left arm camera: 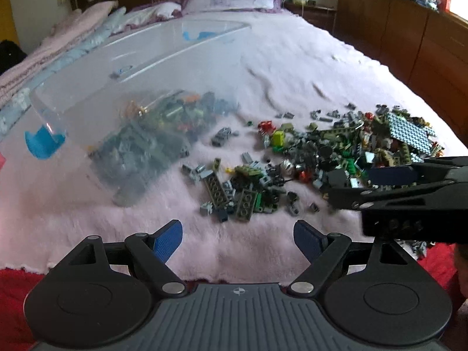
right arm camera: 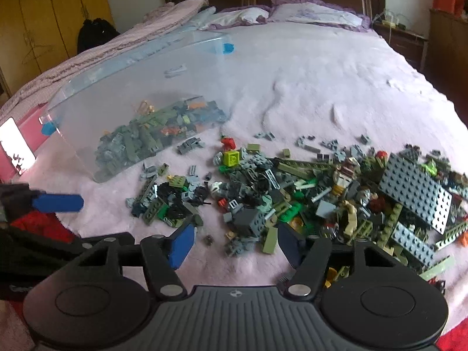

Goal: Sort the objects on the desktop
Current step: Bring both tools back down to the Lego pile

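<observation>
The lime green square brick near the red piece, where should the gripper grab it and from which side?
Judging by its pose, grip the lime green brick across two opposite flat side walls, coming from above. It sits stud-up at the pile's left edge, with the red piece just behind it.

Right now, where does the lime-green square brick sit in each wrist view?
Left wrist: lime-green brick centre-right, at the loose pile's near-left edge, beside a red piece.
Right wrist: lime-green brick centre, below the same red piece.
Shared landmark: clear plastic bin to its left.
</observation>
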